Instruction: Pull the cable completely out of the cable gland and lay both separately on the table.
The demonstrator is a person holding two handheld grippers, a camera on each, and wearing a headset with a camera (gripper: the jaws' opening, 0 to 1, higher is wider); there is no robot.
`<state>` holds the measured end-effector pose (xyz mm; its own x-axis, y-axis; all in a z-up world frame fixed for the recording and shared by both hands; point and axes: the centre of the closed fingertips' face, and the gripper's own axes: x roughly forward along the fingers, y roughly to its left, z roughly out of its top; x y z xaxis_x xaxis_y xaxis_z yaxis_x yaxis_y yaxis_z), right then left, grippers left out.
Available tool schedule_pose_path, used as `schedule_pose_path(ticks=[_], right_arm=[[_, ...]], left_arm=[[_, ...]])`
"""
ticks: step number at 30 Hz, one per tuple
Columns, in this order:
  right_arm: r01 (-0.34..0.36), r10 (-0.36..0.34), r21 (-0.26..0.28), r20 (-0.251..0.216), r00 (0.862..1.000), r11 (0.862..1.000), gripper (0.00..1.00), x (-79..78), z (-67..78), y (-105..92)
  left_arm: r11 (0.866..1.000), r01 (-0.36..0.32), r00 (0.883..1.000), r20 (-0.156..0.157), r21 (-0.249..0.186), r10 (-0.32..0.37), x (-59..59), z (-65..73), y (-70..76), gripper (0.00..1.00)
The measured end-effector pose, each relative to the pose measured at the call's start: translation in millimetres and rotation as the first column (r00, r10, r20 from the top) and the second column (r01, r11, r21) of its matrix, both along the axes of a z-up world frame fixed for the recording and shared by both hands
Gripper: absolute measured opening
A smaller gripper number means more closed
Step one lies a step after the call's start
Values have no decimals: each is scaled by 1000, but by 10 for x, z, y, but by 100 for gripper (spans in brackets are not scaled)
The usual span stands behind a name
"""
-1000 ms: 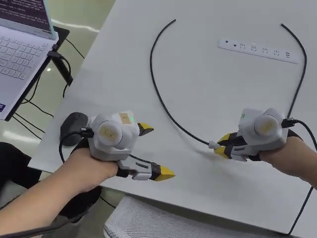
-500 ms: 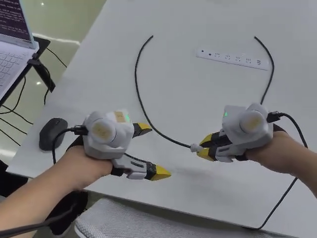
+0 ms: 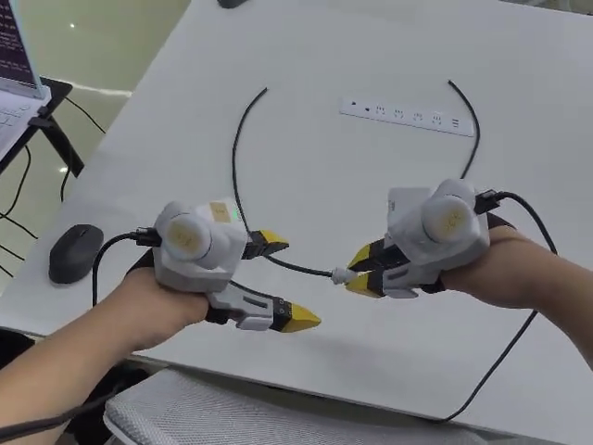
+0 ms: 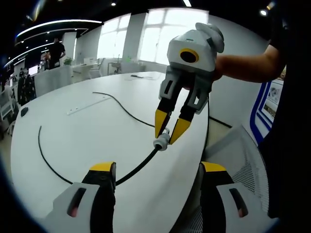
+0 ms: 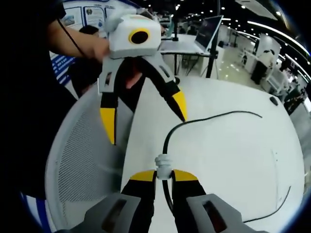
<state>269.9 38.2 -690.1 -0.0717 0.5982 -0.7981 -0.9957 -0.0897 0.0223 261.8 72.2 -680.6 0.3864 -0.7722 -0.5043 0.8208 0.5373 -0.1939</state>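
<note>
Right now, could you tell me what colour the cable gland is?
The cable gland is white; the right gripper view shows it best.

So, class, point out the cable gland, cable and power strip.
cable gland [image 3: 340, 274], head view, its white body.
cable [image 3: 233, 158], head view, its curved middle stretch.
power strip [image 3: 403, 117], head view, its middle.

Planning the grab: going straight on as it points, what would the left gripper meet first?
Likely the black cable, just short of the cable gland the right gripper holds; depth is uncertain.
</note>
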Motion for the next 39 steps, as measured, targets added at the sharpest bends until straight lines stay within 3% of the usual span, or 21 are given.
schedule_pose_path(ticks=[15, 20, 28, 39], right_arm=[[-65, 63, 36, 75, 995, 997, 7, -66, 220, -101], [-103, 99, 35, 100, 990, 994, 7, -94, 256, -123], [-128, 123, 33, 121, 985, 991, 7, -126, 267, -132], [-146, 140, 35, 144, 980, 989, 7, -164, 251, -145]], left_arm=[[999, 20, 1000, 9, -47, -20, 92, 132, -318, 59], [997, 45, 999, -5, -65, -46, 65, 146, -396, 49], [995, 65, 998, -3, -79, -65, 56, 171, -454, 44], [993, 94, 995, -14, -70, -96, 14, 152, -475, 28]])
